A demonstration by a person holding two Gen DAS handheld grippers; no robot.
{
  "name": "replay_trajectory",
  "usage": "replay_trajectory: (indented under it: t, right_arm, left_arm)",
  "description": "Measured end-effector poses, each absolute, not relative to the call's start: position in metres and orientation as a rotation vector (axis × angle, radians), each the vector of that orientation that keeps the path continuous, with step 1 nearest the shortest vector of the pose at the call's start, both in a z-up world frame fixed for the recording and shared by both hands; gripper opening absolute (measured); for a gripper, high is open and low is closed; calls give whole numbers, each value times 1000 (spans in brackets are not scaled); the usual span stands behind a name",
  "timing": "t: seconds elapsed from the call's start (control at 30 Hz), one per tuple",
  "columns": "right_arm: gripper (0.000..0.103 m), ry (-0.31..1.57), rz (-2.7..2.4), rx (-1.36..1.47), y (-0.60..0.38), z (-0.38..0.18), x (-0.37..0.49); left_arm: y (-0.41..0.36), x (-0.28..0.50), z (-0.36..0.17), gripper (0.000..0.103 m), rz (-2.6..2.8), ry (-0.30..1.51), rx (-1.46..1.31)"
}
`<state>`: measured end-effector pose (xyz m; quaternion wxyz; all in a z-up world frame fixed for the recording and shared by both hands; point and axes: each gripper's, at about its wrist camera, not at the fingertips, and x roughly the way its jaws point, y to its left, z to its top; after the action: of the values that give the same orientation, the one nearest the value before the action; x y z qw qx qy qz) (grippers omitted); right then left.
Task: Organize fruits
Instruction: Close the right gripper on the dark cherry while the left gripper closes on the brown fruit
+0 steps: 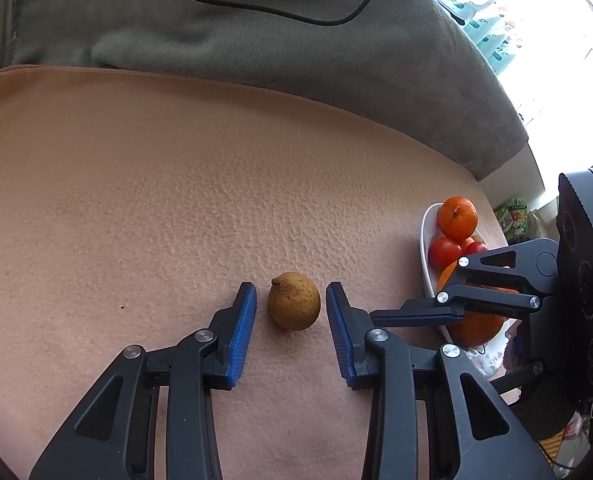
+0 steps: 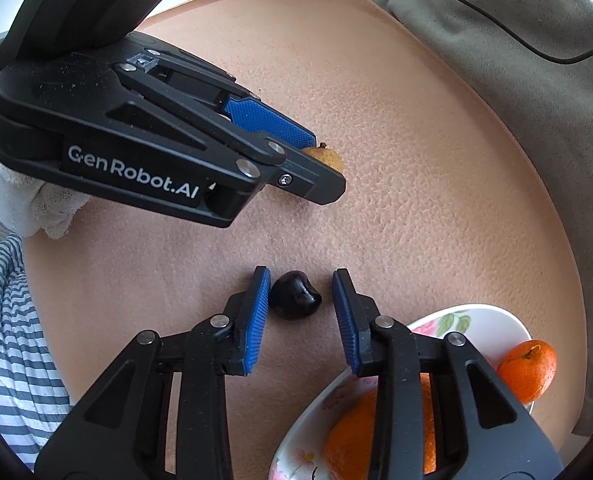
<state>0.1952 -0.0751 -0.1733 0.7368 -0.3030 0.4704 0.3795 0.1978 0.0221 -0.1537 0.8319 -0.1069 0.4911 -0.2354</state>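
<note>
Squarely between left gripper (image 1: 291, 312) fingers — brown fruit (image 1: 294, 301).

Your left gripper (image 1: 291, 308) sits low with its fingers (image 1: 243, 332) spread, one on each side of the brown fruit (image 1: 294, 301), not touching. Your right gripper (image 2: 301, 299) is spread too, its left finger (image 2: 256, 320) touching the dark fruit (image 2: 294, 295).

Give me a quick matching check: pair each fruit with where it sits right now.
1. yellow-brown fruit
2. dark fruit
3. small orange

a. on the white dish's rim side
b. between the open left tool's fingers, on the cloth
c. between the open right tool's fingers, on the cloth

Pairs: 1-b, 2-c, 3-a
</note>
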Motion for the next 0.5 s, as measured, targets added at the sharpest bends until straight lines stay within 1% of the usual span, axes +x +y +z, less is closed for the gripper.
replay_trajectory:
  t: [0.13,0.23,0.5]
  right_arm:
    - [27,1036,835,-663,-75,-174,198]
    - [26,1037,834,-651,-74,-174,199]
    - [26,1034,833,-633,-72,-174,190]
  left_arm:
    - [23,198,-154,29,-495,1038,-224]
    - [24,198,-154,25,-498,1033,-229]
    - [22,195,-152,25,-490,1020,-222]
